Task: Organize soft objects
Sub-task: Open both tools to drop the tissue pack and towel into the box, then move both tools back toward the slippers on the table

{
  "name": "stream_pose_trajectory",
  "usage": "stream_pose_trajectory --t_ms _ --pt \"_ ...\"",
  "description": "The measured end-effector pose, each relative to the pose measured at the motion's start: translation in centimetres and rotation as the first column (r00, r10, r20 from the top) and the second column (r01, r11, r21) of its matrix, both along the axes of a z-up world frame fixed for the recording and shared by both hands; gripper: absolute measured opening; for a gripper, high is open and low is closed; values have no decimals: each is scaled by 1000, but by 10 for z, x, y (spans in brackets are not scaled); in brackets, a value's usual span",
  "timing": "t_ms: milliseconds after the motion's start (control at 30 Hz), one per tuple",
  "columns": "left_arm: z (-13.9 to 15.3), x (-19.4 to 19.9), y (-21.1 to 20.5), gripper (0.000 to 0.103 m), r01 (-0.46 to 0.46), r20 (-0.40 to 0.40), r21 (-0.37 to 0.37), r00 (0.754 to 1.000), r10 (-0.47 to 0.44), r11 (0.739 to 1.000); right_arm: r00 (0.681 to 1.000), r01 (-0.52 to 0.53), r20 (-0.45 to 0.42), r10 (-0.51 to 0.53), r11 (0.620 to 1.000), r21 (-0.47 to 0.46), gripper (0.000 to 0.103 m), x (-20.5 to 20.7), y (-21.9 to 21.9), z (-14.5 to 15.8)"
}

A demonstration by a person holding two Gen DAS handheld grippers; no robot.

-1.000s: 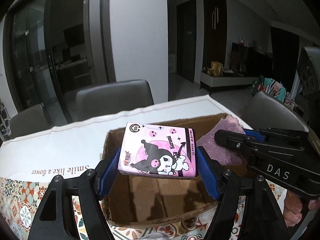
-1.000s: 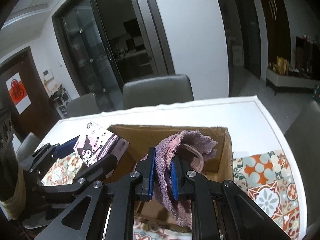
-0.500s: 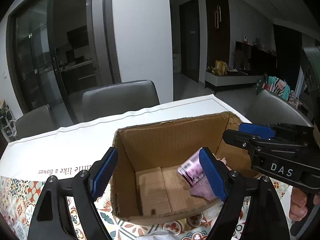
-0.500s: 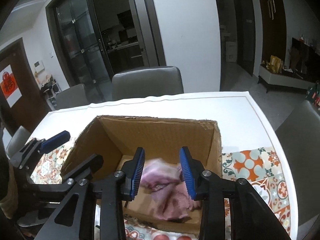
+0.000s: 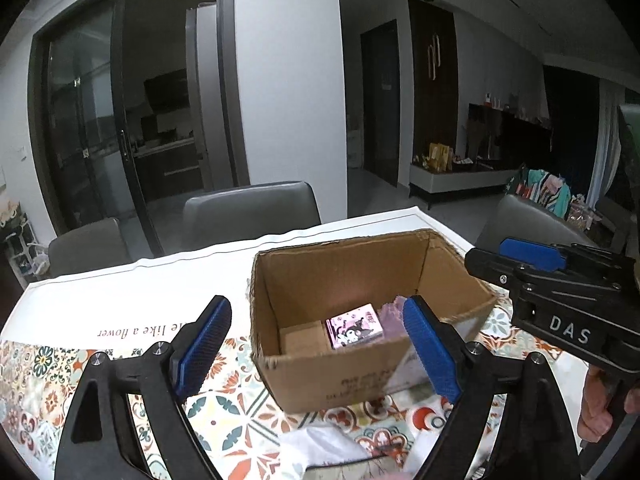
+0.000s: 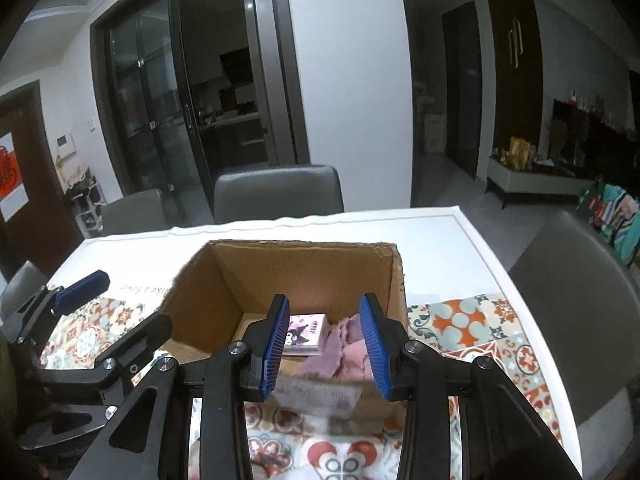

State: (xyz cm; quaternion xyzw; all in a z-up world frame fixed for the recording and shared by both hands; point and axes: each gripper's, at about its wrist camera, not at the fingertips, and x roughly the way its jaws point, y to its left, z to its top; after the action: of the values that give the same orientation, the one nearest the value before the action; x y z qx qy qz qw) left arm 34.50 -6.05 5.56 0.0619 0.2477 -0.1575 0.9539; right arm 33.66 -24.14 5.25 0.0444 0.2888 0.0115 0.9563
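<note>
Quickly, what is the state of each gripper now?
Left gripper: open, holding nothing.
Right gripper: open, holding nothing.

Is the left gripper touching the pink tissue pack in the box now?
Apart. In the left wrist view, the left gripper is wide open above the cardboard box, while the tissue pack lies on its floor.

Ahead of the left gripper's fingers (image 5: 216, 332), the cardboard box (image 5: 332, 372) sits on the table (image 5: 120, 296); in it, tissue pack (image 5: 354, 330) lies left of the towel (image 6: 352, 344).
</note>
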Motion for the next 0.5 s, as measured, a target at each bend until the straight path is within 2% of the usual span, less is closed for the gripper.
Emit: stream_pose_trajectory --t_ms 67,500 --pt "3 -10 3 92 -3 11 -10 1000 3 1000 1000 7 24 -7 1000 0 50 -13 2 4" --pt "9 -81 22 95 2 81 -32 997 1 999 994 57 92 -57 998 1 57 -86 18 21"
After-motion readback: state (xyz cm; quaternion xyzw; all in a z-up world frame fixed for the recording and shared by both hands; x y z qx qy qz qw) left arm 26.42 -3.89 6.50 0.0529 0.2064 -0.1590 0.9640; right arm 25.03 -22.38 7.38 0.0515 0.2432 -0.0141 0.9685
